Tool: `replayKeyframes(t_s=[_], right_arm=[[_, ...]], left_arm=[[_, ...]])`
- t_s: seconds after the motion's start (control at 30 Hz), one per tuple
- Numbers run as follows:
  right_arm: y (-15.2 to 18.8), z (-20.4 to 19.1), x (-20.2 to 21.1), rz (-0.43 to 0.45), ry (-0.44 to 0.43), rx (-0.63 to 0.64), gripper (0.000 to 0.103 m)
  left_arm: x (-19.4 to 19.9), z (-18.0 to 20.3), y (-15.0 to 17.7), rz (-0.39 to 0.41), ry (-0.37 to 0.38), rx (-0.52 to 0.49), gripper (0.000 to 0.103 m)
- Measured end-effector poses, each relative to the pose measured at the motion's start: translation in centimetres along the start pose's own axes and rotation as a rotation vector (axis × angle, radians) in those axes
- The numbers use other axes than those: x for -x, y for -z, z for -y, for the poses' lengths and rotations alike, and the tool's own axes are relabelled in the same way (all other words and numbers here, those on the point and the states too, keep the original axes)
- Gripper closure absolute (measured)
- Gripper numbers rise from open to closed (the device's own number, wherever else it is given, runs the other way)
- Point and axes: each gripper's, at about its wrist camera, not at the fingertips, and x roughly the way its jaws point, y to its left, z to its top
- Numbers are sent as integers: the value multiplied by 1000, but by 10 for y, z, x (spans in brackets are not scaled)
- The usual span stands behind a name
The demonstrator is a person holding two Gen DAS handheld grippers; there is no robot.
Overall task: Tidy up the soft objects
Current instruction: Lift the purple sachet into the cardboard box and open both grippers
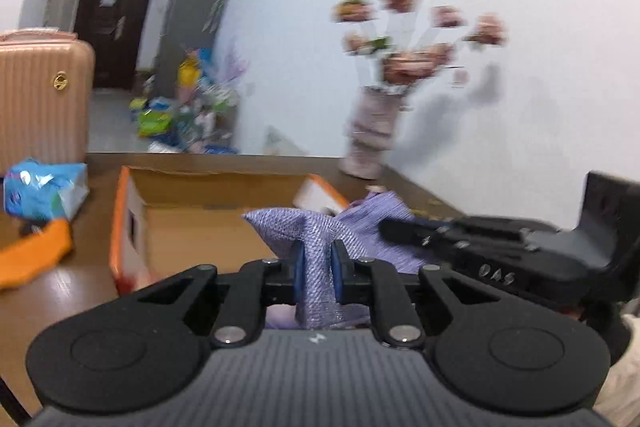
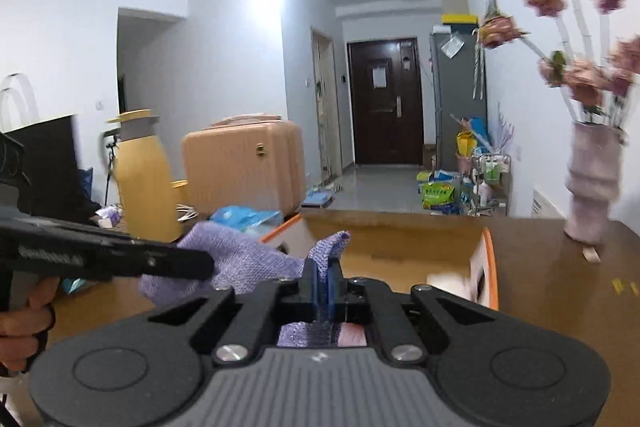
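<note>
You are holding a purple woven cloth (image 1: 320,251) in the air with both tongs, one on each end. Your left tongs (image 1: 317,269) are clamped on a bunched fold of it, the blue pads (image 1: 297,275) pressing the fabric from both sides. Your right tongs (image 2: 322,287) are closed tight on another corner, which sticks up above the fingers. Between the two grips the cloth sags loosely.

Straight ahead on the brown counter (image 2: 560,291) sits an open cardboard box (image 1: 192,211) with orange edges. The cloth hangs at the box's near rim, above the counter and not yet inside. From the right wrist view, something white lies low in the box's right corner; what it is cannot be made out. The rest of the box interior that shows looks bare.

Judging by this, the task is in an early or middle stretch: the cloth is gripped and lifted, but still has to be folded or lowered into the box and let go. A blue plastic packet (image 1: 44,191) and an orange item (image 1: 36,255) lie on the counter to the left of the box, and they may be left to sort as well.

A pink vase of flowers (image 2: 592,187) stands on the counter to the right, well apart from the cloth. The picture is blurred by motion.
</note>
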Motion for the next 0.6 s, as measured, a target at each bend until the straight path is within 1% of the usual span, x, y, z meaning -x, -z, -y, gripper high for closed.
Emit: replayKeyframes(t_s=[0.07, 0.1, 0.13, 0.23, 0.33, 0.37, 0.4, 0.43, 0.5, 0.57, 0.6], right_arm=[[-29, 16, -54, -67, -15, -14, 99], [-40, 21, -81, -98, -13, -3, 98], [-49, 25, -114, -141, -7, 26, 99], [-63, 35, -201, -277, 0, 36, 98], [-67, 40, -269, -363, 26, 16, 98], [-66, 39, -286, -383, 32, 16, 98], [-64, 39, -300, -403, 38, 13, 98], [-60, 39, -310, -426, 37, 11, 92], [-54, 44, -328, -469, 12, -8, 86], [-52, 48, -332, -477, -9, -25, 84], [-54, 51, -333, -477, -17, -42, 79]], left_arm=[[-35, -26, -28, -22, -46, -10, 88], [-55, -40, -40, -34, -86, -18, 88], [-76, -53, -50, -63, -125, -29, 88], [-137, -88, -68, -152, -224, -46, 88], [-187, -115, -72, -239, -293, -58, 86], [-197, -122, -71, -258, -312, -55, 85], [-206, -129, -69, -273, -325, -53, 76], [-212, -135, -68, -282, -336, -60, 68], [-217, -144, -65, -277, -352, -61, 60], [-216, -150, -62, -273, -343, -50, 59], [-215, -149, -62, -267, -338, -45, 58]])
